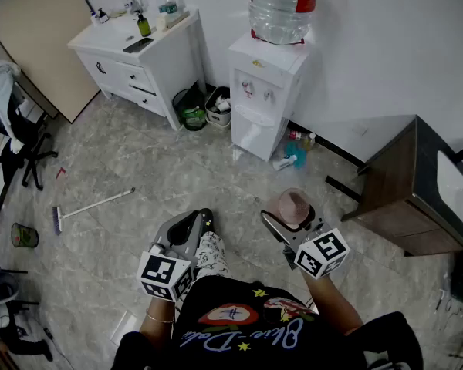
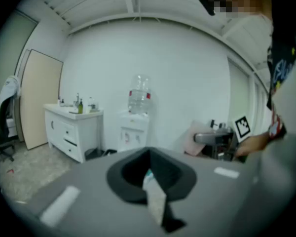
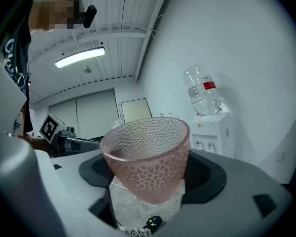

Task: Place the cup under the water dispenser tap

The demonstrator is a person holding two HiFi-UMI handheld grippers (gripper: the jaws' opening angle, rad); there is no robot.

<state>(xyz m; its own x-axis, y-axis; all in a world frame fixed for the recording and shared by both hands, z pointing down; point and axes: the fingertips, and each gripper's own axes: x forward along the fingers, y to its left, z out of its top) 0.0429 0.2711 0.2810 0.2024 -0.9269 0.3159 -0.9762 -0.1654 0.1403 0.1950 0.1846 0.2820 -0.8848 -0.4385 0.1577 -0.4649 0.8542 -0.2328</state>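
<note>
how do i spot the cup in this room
Find the white water dispenser on the far wall, then drop down to the person's right hand-held gripper. Between its jaws is the cup: pink, translucent and dimpled all over, unlike the grey gripper around it.

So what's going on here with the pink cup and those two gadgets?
A person is standing in a room with a hand-held gripper in each hand. The right gripper has its jaws closed on a pink dimpled cup, held up off the floor. The left gripper is shut with nothing in it. The water dispenser stands against the wall ahead, some way off, so the cup is not yet under its taps.
</note>
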